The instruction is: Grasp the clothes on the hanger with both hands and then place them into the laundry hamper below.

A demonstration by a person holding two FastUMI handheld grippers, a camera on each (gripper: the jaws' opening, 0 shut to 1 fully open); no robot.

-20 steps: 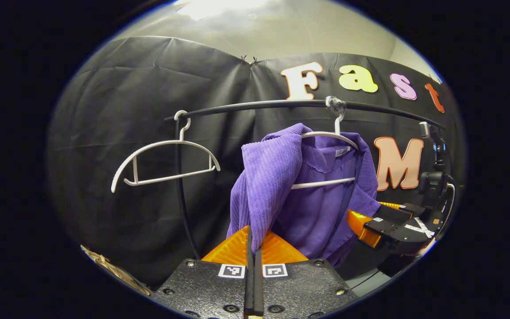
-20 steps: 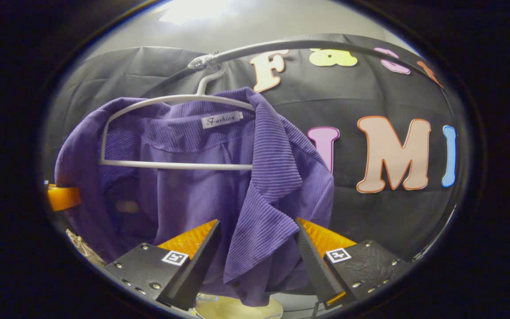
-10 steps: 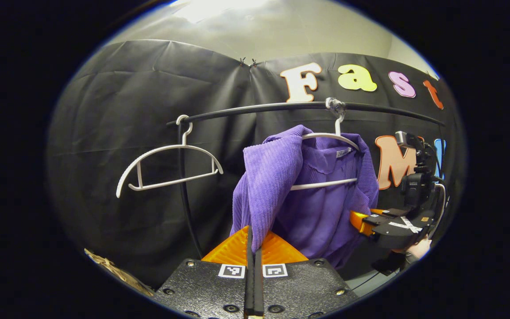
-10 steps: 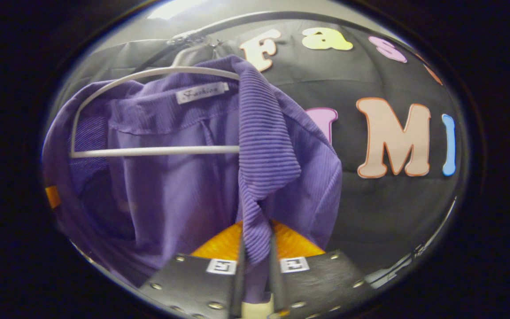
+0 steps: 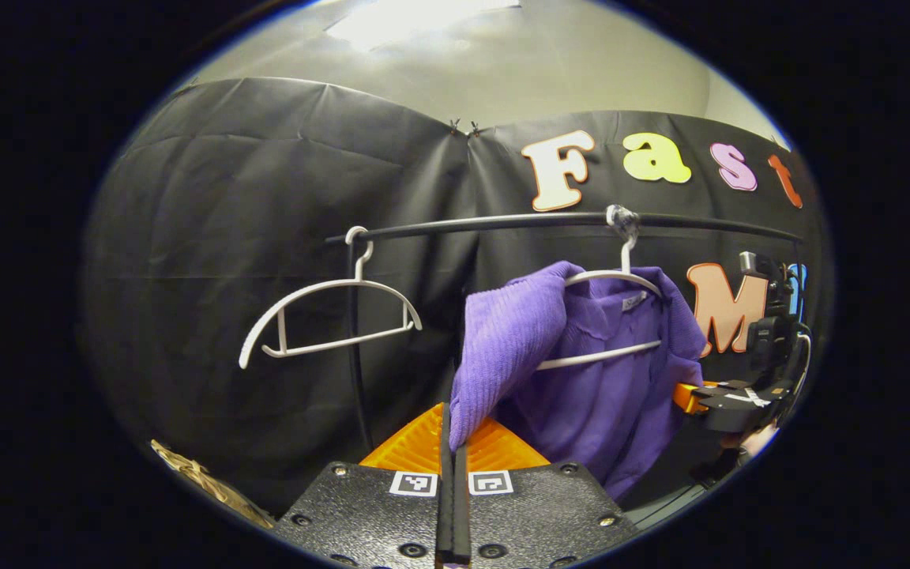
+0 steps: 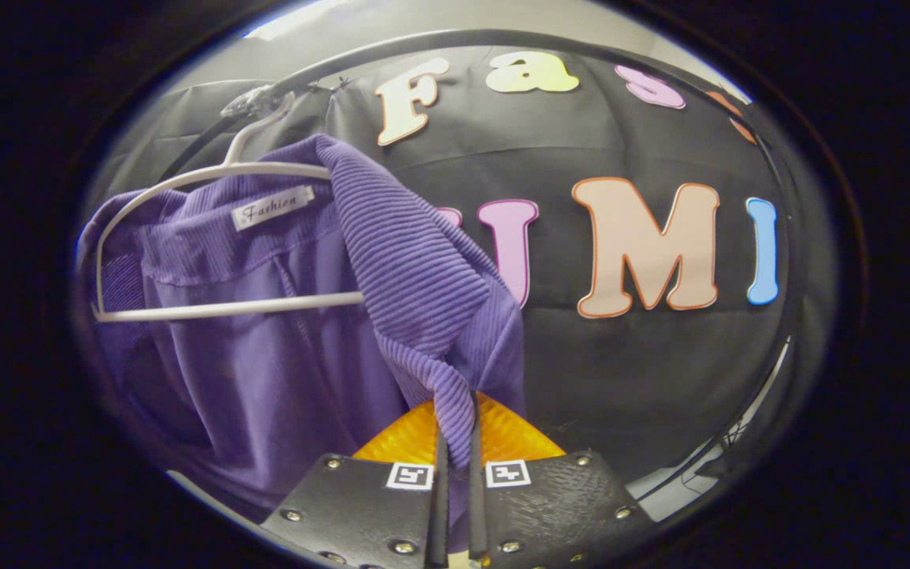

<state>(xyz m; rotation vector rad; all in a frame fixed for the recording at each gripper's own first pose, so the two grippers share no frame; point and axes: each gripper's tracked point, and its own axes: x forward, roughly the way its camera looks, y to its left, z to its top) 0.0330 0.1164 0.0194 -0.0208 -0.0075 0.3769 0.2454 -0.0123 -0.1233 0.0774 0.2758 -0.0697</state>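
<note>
A ribbed purple collared shirt (image 5: 597, 371) hangs on a white plastic hanger (image 5: 617, 280) whose hook sits on a black metal rail (image 5: 502, 225) in front of the booth's black cloth wall. In the left gripper view, the left tongs (image 5: 453, 450) are clenched on the shirt's front edge, both fingers pressing the fabric between them, and the cloth is drawn from the hanger toward them. Farther off at the shirt's other side is the right gripper (image 5: 727, 393), with part of a hand (image 5: 755, 439) below it. In the right gripper view, the right tongs (image 6: 455, 454) are likewise closed on a bunched fold of the shirt's other front edge, just below the collar. An empty white hanger (image 5: 329, 316) hangs on the same rail, well apart from the shirt. A woven straw-coloured basket rim (image 5: 198, 478) shows at the lower left.
</note>
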